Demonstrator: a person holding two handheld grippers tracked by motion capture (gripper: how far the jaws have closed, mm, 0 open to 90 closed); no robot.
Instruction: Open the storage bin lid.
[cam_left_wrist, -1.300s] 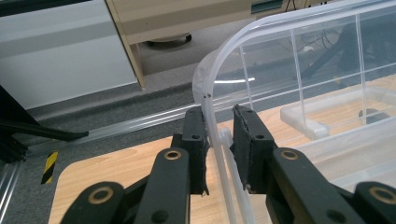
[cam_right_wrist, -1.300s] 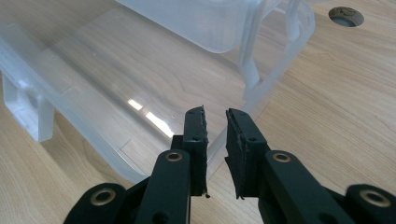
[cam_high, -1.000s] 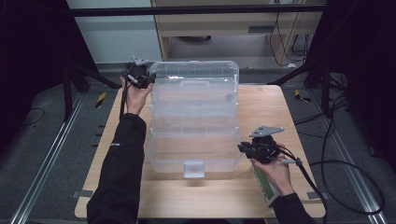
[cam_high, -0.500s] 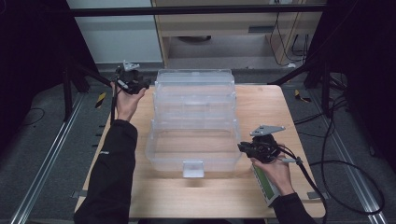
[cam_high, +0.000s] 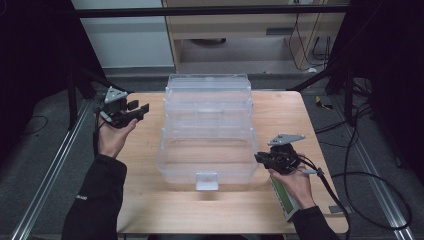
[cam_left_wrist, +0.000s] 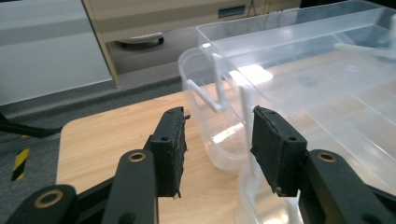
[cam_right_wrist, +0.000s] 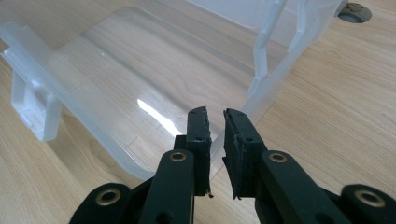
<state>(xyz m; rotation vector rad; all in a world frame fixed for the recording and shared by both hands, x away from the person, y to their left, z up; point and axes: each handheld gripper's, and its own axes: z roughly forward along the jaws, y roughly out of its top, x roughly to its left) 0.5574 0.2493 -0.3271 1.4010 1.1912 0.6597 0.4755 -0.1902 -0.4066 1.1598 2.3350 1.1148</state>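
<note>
A clear plastic tiered box (cam_high: 207, 125) stands spread open in the middle of the wooden table (cam_high: 150, 200), its trays stepped toward the far side. My left gripper (cam_high: 139, 109) hangs left of the box, apart from it. Its jaws have just been opening and hold nothing; in the left gripper view (cam_left_wrist: 217, 140) the box's upper trays (cam_left_wrist: 299, 70) lie beyond them. My right gripper (cam_high: 257, 157) is at the lowest tray's near right corner. In the right gripper view (cam_right_wrist: 215, 126) the jaws stand almost together with the clear tray wall (cam_right_wrist: 140, 60) running between them.
A white latch (cam_high: 206, 181) sits on the box's front wall. Metal rails run along both sides of the table. Cables (cam_high: 370, 190) lie on the floor at the right. A cabinet (cam_high: 240, 30) stands behind the table. The tabletop has a round hole (cam_right_wrist: 355, 11).
The left hand has left the box's far left corner and moved out to the left, its jaws wider apart. The box's upper trays have swung back and open. The right hand has stayed.
</note>
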